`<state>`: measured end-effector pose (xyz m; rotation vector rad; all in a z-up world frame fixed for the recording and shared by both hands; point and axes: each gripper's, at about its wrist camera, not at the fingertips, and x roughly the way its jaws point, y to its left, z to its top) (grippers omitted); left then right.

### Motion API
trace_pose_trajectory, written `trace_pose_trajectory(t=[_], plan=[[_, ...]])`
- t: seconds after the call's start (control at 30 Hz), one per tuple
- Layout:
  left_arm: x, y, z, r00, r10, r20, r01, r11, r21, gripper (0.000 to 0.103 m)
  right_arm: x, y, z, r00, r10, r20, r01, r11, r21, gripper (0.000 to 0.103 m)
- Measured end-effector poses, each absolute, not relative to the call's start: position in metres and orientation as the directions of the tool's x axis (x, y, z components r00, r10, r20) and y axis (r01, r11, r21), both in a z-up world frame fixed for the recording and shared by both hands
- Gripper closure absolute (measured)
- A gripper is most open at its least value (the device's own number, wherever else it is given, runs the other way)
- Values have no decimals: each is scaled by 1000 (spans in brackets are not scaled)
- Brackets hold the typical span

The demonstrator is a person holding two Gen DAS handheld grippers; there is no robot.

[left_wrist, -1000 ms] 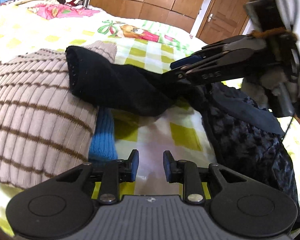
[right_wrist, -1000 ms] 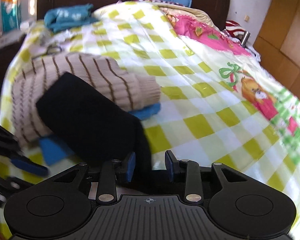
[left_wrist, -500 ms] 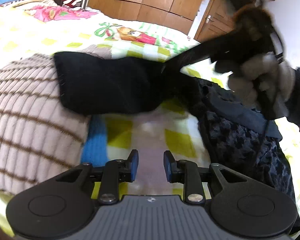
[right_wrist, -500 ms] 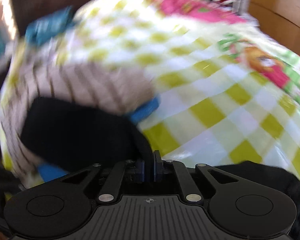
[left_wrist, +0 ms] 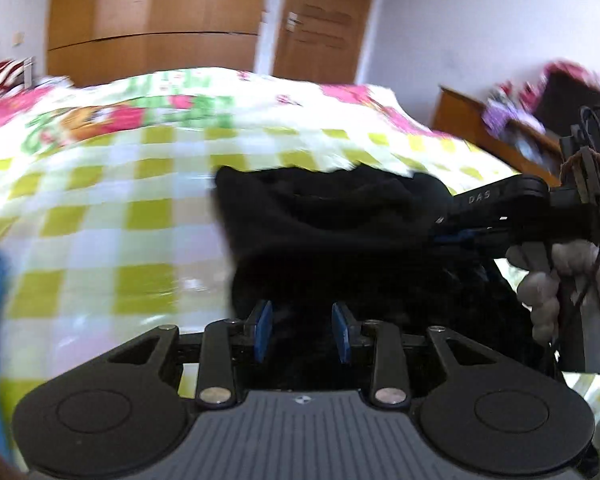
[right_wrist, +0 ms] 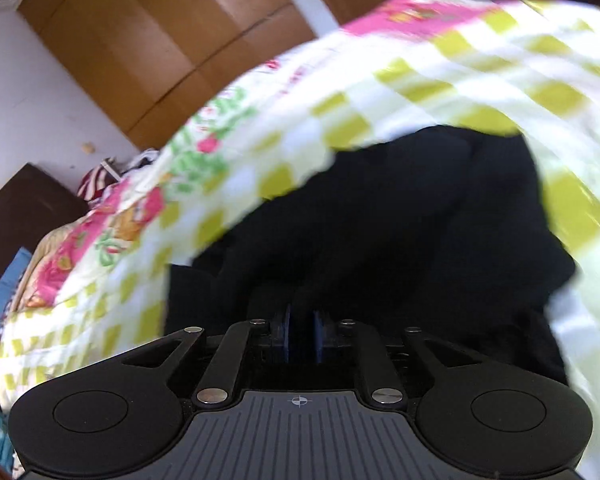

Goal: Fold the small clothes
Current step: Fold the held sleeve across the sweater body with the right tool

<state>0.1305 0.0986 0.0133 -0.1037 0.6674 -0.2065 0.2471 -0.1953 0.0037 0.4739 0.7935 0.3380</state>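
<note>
Black knit garment (left_wrist: 340, 232), small, soft: item in hand. It lies bunched on the checked bedspread (left_wrist: 100, 216), toward the near right edge of the bed.

Right gripper (right_wrist: 300, 334): our right wrist view shows the blue pads set close together with a narrow gap. Black cloth fills the view beyond them, but we cannot tell whether any is pinched. These jaws have just been opening a little after snapping closed. In the left wrist view this gripper reaches in from the right, nose at the garment's right end.

Left gripper (left_wrist: 302, 330): jaws part open and just been widening, nothing pressed between the pads, dark cloth just beyond them.

Step, as we judge it: carrying the garment to clear bedspread for laying flat. Next move calls for a second hold by our left gripper on a free edge, then spreading.

Change since the earlier frames: the striped beige knit is gone from both views, and the garment no longer lies draped over it.
</note>
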Motion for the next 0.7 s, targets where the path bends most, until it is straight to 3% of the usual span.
trace_pose_trajectory(t=[0.33, 0.37, 0.4, 0.7], plan=[[158, 46, 3, 719, -210, -663, 230, 971, -59, 57, 251, -232, 3, 685, 530, -499, -172, 784, 597, 80], [160, 43, 3, 719, -211, -663, 235, 971, -54, 57, 253, -236, 4, 701, 516, -491, -170, 791, 588, 75], [162, 41, 3, 720, -209, -662, 238, 970, -47, 57, 256, -239, 6, 718, 494, -490, -160, 803, 575, 71], [195, 42, 1, 760, -167, -628, 210, 978, -6, 56, 311, -266, -10, 751, 435, -497, 30, 730, 683, 71]])
